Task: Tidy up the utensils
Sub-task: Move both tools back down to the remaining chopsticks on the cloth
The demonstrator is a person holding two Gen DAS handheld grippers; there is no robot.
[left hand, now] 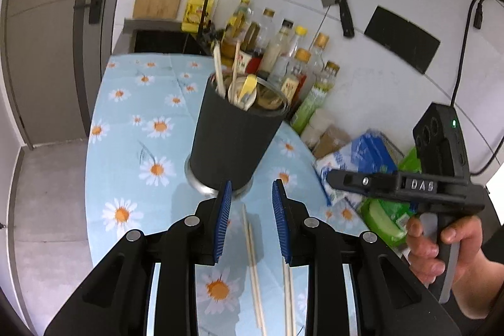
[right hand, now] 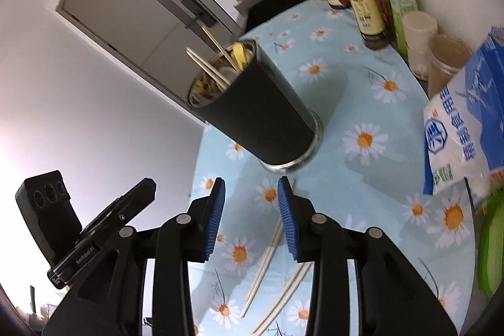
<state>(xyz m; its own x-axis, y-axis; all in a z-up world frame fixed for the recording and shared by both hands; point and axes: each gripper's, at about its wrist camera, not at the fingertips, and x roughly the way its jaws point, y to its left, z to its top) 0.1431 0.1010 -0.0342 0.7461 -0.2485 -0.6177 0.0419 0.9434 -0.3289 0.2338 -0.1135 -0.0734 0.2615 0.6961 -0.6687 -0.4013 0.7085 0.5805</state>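
Observation:
A black utensil holder stands on the daisy-print tablecloth, with chopsticks, a pale spoon and a yellow utensil sticking out of it. Two loose pairs of wooden chopsticks lie on the cloth in front of it. My left gripper hovers open above them, one pair showing through the gap between its blue pads. My right gripper is open too, with the chopsticks on the cloth below and to its right. Each gripper shows in the other's view: right gripper, left gripper.
Sauce and oil bottles line the wall behind the holder. A blue-and-white bag, jars and a green package crowd the right side. A sink with a black faucet lies beyond. The table's left edge drops to the floor.

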